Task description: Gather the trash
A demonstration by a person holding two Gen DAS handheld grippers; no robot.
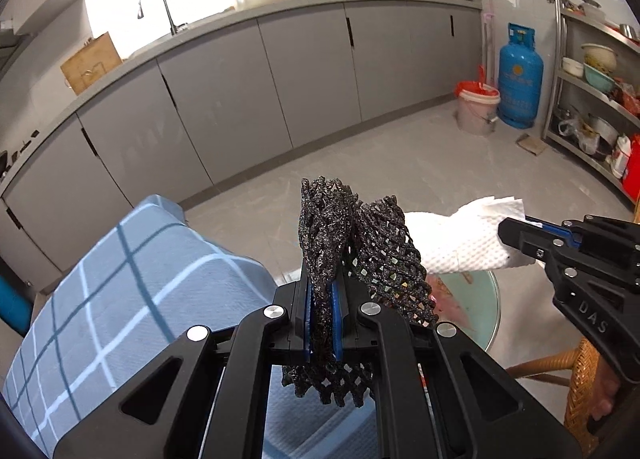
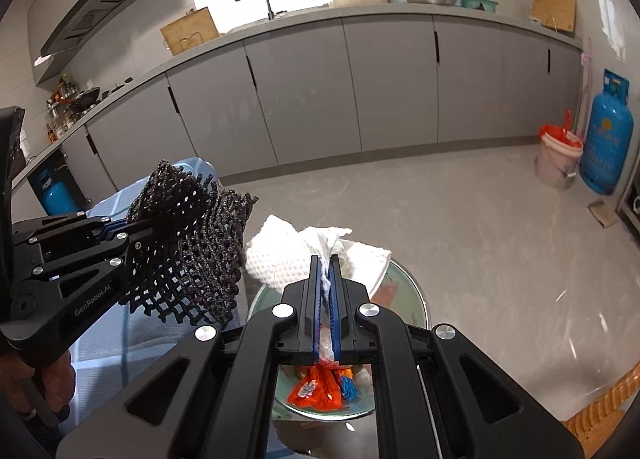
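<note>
Carrying two pieces of trash above the round glass worktop

I am clamping my left gripper (image 1: 322,323) jaws on black mesh netting (image 1: 352,243) at lower centre, and my right gripper (image 2: 326,315) jaws on a crumpled paper towel (image 2: 304,255), both held over the glass worktop (image 2: 416,299); a bucket (image 2: 558,159), probably the bin, is standing far right.

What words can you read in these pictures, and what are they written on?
"DAS" – on the black body of the right gripper, seen from the left wrist.
"GenRoboLAI" (last letters unsure) – on the left gripper, seen from the right wrist.
Blue gas cylinder: label and markings too blurred.
Orange wrapper: print too small.
</note>
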